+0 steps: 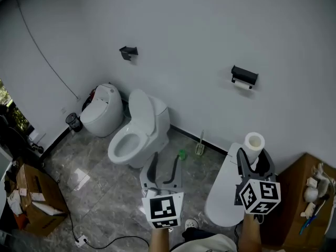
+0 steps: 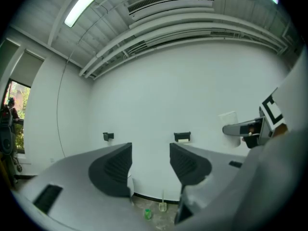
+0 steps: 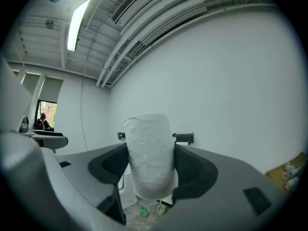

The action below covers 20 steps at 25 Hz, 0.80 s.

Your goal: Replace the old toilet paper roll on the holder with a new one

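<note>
My right gripper (image 1: 254, 159) (image 3: 150, 170) is shut on a new white toilet paper roll (image 1: 254, 142) (image 3: 150, 158), held upright between its dark jaws. The black wall holder (image 1: 244, 75) (image 2: 182, 136) (image 3: 183, 138) hangs on the white wall ahead, with a thin pale roll under it. My left gripper (image 1: 164, 171) (image 2: 149, 170) stands open and empty, lower and to the left of the right one. In the left gripper view the right gripper (image 2: 248, 128) with the roll shows at the right edge.
A white toilet (image 1: 137, 134) stands by the wall, a second rounded one (image 1: 101, 109) to its left. A small black bracket (image 1: 128, 52) is on the wall. Cardboard boxes (image 1: 31, 200) sit at far left and right (image 1: 304, 203). A green bottle (image 1: 181, 154) and brush (image 1: 200, 146) are on the floor.
</note>
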Available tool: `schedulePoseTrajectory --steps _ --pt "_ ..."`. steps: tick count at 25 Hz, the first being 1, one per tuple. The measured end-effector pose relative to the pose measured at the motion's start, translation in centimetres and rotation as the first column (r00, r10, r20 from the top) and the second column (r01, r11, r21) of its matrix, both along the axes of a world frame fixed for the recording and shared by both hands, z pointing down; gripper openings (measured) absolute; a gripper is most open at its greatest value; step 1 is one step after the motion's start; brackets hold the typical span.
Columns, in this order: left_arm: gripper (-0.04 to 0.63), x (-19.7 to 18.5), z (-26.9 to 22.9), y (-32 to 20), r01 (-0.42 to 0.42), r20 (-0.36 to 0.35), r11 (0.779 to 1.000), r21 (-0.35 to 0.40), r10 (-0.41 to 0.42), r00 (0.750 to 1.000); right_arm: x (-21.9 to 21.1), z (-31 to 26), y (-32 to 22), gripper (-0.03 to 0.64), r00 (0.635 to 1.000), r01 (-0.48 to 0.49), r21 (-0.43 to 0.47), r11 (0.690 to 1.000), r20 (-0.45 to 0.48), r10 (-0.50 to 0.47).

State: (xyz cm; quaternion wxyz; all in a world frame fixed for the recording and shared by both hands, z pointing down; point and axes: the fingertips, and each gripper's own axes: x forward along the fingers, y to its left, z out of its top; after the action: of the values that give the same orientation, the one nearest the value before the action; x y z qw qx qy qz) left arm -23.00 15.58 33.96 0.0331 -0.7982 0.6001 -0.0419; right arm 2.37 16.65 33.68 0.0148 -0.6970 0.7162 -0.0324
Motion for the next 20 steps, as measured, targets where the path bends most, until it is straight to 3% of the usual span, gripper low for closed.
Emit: schedulePoseTrajectory --steps 12,20 --pt "0.229 3.9 0.2 -9.5 -0.112 0.02 0.994 0.002 0.112 0.993 3.6 0.2 -6.7 0.305 0.993 -0.112 0.003 0.994 0.022 0.112" --pt "0.227 6.9 0.2 -17.7 -0.223 0.018 0.975 0.022 0.222 0.975 5.5 0.6 -11.8 0.305 0.977 -0.214 0.007 0.977 0.019 0.214"
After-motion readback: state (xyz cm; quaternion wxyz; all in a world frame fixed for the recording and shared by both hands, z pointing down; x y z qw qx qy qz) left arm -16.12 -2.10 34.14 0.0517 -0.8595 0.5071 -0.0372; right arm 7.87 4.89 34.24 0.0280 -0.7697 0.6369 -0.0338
